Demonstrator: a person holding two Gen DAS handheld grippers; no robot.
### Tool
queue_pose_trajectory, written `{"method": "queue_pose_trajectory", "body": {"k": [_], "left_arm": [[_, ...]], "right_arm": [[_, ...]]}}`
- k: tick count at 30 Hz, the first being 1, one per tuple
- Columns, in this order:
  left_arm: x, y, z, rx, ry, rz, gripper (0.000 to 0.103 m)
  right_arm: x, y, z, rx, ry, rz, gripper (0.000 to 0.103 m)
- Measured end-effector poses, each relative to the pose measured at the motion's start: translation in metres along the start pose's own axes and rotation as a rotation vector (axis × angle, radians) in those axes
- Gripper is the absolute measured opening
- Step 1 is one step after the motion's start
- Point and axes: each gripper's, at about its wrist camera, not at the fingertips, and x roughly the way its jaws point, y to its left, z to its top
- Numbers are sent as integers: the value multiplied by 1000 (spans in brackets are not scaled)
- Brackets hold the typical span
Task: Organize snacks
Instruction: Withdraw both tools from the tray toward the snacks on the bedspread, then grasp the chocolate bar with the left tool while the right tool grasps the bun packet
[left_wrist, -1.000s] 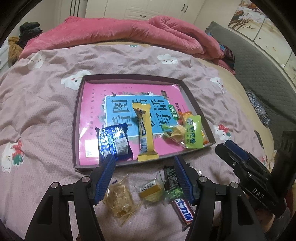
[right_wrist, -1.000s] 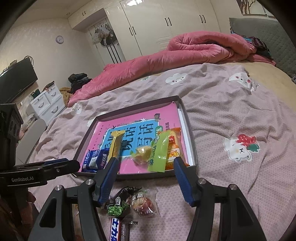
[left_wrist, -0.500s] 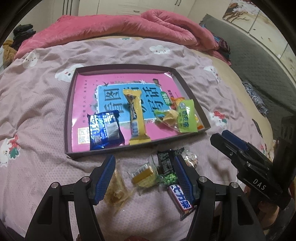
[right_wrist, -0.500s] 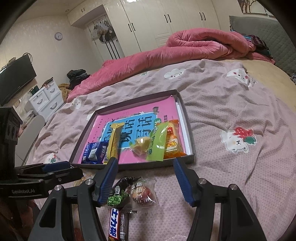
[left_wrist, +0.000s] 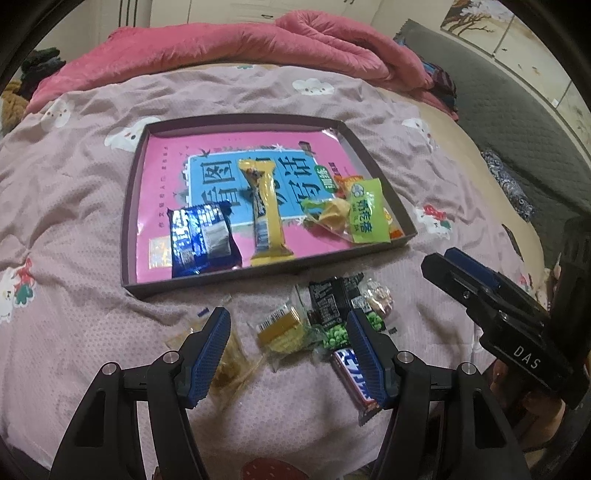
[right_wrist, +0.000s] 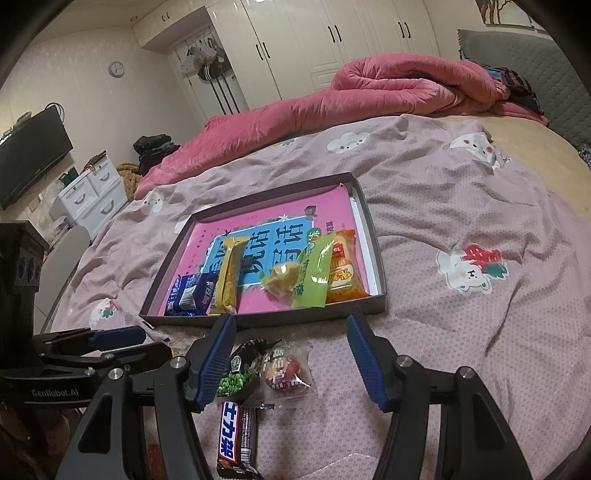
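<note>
Pink cartoon-print bedspread (right_wrist: 461, 206), rumpled pink quilt (right_wrist: 388, 81), white wardrobes (right_wrist: 332, 33)

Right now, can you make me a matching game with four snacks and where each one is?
Snacks:
1. blue packet
2. yellow bar
3. green packet
4. Snickers bar

Places:
A. on the blanket, outside the tray
B. in the tray, at its left end seen from the left wrist camera
C. in the tray, at its right end, on an orange packet
D. in the tray, middle, lying lengthwise

Pairs: 1-B, 2-D, 3-C, 4-A
</note>
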Motion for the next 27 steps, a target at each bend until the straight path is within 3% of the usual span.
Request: {"method": "queue_pose_trajectory", "body": {"k": [27], "left_arm": [[23,-27,-34,56,109,-33,67]], "right_arm": [[0,-9,-10,32,63,-11,62]]}}
